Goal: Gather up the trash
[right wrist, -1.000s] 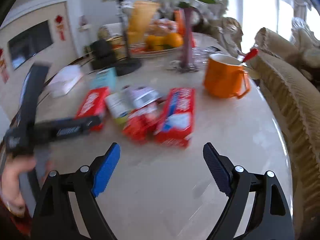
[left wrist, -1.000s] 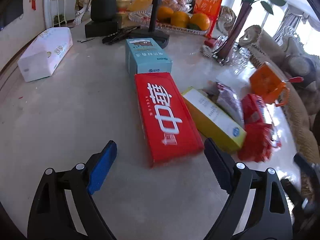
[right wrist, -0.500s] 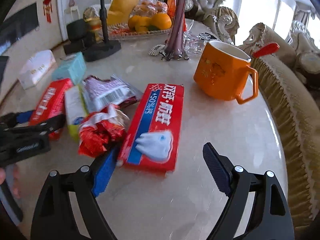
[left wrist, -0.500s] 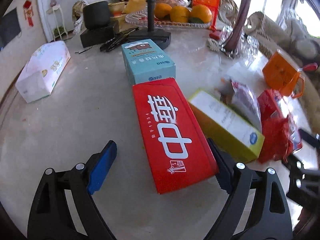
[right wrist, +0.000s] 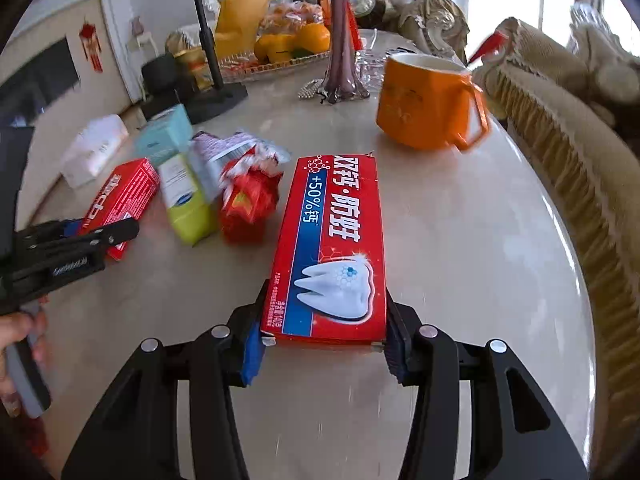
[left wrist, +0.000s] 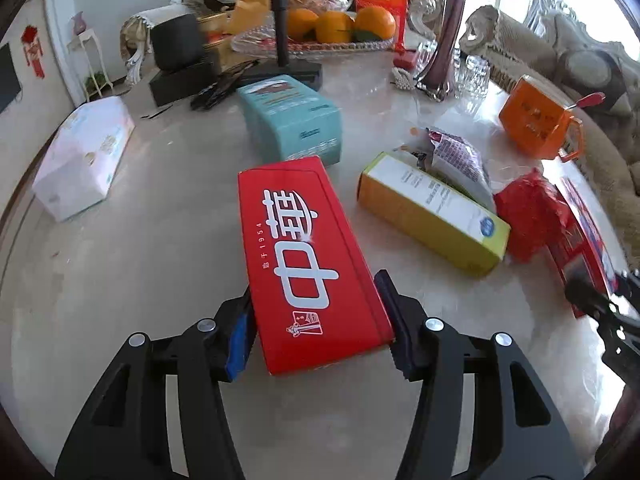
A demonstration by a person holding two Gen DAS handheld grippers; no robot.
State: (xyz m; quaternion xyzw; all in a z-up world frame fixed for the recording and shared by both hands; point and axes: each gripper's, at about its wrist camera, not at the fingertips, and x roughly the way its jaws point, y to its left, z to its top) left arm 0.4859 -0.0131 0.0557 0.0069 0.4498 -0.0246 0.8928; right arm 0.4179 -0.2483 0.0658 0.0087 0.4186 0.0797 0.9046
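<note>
Left wrist view: we see the left claw (left wrist: 316, 322) just closed in, pads clamping the near end of the red carton (left wrist: 308, 256), which lies flat on the desk (left wrist: 140, 264).
Right wrist view: we see the right claw (right wrist: 322, 340) likewise just closed, gripping the toothpaste box (right wrist: 332, 248) at its near end.
Between the boxes: yellow box (left wrist: 432, 216), crumpled red wrapper (right wrist: 250, 204).

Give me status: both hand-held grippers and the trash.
Left hand-held gripper just closed on red carton. Right hand-held gripper just closed on toothpaste box. Both boxes on table. Nothing blocking.
</note>
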